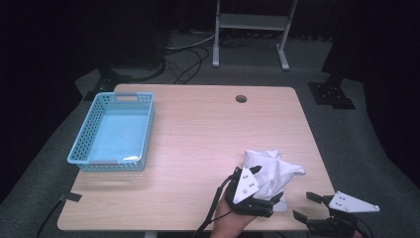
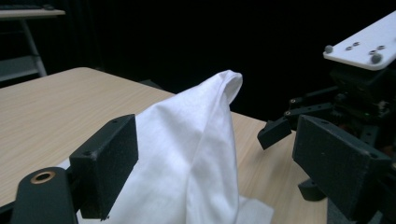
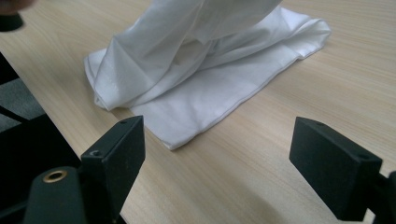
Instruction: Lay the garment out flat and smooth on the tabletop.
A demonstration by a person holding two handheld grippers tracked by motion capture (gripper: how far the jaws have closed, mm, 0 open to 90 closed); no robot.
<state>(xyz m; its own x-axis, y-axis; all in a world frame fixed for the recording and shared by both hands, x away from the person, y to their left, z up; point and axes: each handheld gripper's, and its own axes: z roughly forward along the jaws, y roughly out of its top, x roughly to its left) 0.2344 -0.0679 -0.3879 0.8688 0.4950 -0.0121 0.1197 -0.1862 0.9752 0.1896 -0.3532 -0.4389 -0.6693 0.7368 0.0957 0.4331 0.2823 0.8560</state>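
Farthest left on the tabletop (image 1: 198,134) we see a light blue basket (image 1: 115,131) with perforated walls, standing near the left edge and well apart from everything else. Toward the far edge, right of centre, sits a small round cable hole (image 1: 241,98). Beyond the tabletop, cables (image 1: 185,57) lie on the floor and a grey metal stand (image 1: 252,29) rises behind them.

Near the front right we find the white cloth (image 1: 270,168), crumpled, part of it raised into a peak and part lying flat on the wood. Our left gripper (image 1: 270,201) sits at the cloth's near edge; in the left gripper view its fingers (image 2: 105,163) stand wide apart with the raised cloth (image 2: 196,154) between them, not clamped.

Farther right, at the front corner, our right gripper (image 1: 303,206) hovers just beside the cloth, fingers (image 3: 114,156) apart over bare wood, the cloth's flat corner (image 3: 187,116) just ahead of them.
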